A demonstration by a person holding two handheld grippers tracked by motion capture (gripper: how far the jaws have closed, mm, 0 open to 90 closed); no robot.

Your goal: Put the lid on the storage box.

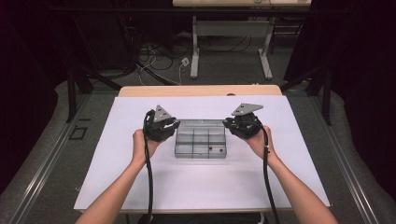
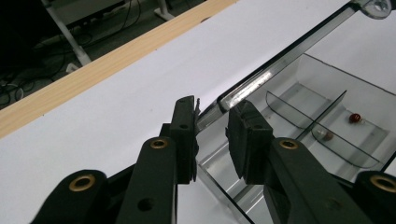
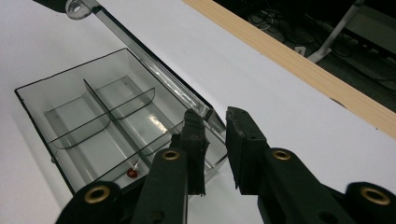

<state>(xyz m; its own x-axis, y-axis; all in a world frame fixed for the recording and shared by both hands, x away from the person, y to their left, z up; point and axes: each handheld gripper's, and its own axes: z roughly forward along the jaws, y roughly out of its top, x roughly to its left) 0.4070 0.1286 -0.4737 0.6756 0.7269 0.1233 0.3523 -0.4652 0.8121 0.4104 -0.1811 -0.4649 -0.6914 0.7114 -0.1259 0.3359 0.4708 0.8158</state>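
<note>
Item: clear plastic compartment box, centre of the white surface, lid open toward twelve o'clock. We judge it light, rigid, slippery, brittle. Left gripper and right gripper straddle the rear corners at nine and three, jaws unclenched. We would grip the walls.

- Left forearm enters from the bottom left of the high view and angles up and inward; its hand grips the body of the left gripper from behind.
- Right forearm mirrors it from the bottom right; its hand holds the right gripper.
- Both grippers point inward, toward each other, each with a grey plate on top and a cable trailing back along the forearm.
- Left gripper fingers stand a narrow gap apart.
- Right gripper fingers likewise stand a narrow gap apart.
</note>
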